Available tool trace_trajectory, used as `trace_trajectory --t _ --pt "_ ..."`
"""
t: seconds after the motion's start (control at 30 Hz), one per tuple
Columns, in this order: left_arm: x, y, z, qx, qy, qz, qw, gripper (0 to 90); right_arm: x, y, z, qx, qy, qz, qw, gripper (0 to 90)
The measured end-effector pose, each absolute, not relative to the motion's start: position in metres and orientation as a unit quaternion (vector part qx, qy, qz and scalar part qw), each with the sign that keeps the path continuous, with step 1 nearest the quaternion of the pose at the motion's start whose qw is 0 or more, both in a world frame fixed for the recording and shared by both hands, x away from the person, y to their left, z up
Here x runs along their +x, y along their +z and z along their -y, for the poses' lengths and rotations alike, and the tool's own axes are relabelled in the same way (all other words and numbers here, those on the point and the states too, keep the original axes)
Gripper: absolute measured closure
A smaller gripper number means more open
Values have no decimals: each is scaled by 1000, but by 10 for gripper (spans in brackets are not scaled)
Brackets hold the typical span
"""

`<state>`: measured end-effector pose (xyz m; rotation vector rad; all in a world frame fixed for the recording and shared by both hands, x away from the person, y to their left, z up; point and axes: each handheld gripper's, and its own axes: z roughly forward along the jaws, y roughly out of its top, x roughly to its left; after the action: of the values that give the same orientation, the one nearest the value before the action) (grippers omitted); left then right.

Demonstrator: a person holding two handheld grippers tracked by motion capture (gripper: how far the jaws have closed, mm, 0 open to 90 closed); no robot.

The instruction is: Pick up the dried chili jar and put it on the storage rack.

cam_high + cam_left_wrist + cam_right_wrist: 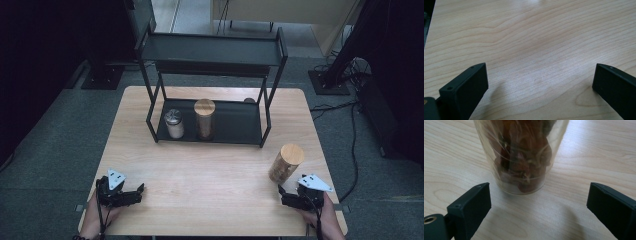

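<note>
Wood table [210, 165] on grey floor, black rack [210, 100] at far side. Three jars: two on rack's low shelf, one with metal lid [174, 124], one with wood lid [204, 119]; third jar [285, 162] on table near right edge, brown stuff inside. Two grippers: right gripper [281, 192] just short of third jar, jaws wide apart, not touching it; left gripper [141, 189] jaws wide apart over bare table, holding nothing

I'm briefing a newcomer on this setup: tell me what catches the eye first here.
The black two-tier rack at the table's far side stands out, with a metal-lidded jar and a wood-lidded jar on its lower shelf. Near the right edge, a third jar with a wooden lid stands alone just ahead of the open right gripper.
</note>
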<state>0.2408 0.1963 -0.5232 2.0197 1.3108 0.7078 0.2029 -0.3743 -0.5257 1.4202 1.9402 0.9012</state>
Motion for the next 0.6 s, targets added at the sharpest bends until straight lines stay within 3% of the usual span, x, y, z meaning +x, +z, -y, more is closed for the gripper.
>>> trace_trajectory --t 0.6 --pt "241 -523 -197 765 266 -497 312 6 218 -515 363 522 347 -725 286 79"
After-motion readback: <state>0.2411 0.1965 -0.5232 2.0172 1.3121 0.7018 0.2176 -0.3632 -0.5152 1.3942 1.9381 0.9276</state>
